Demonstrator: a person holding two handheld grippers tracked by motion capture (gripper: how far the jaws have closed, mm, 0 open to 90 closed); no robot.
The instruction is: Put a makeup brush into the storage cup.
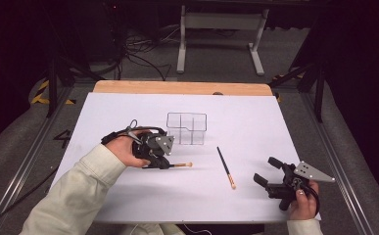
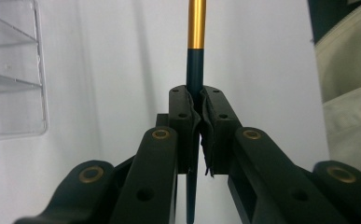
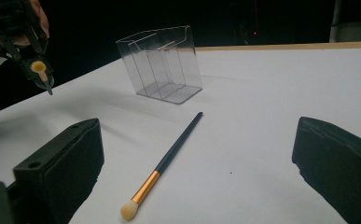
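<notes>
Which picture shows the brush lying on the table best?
The right gripper view: the loose brush lies whole between its open jaws, bristles nearest. The high view shows it small. The left gripper view shows another, gripped brush.

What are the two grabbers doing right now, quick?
Left gripper: closed, holding a makeup brush by its dark handle.
Right gripper: open, holding nothing; a second brush lies on the table in front of it.

- A white sheet (image 1: 128, 112) covers the wooden table (image 1: 177, 88).
- A grey floor with black cables (image 1: 143, 54) lies behind.
- A white metal frame (image 1: 221, 22) stands there.
</notes>
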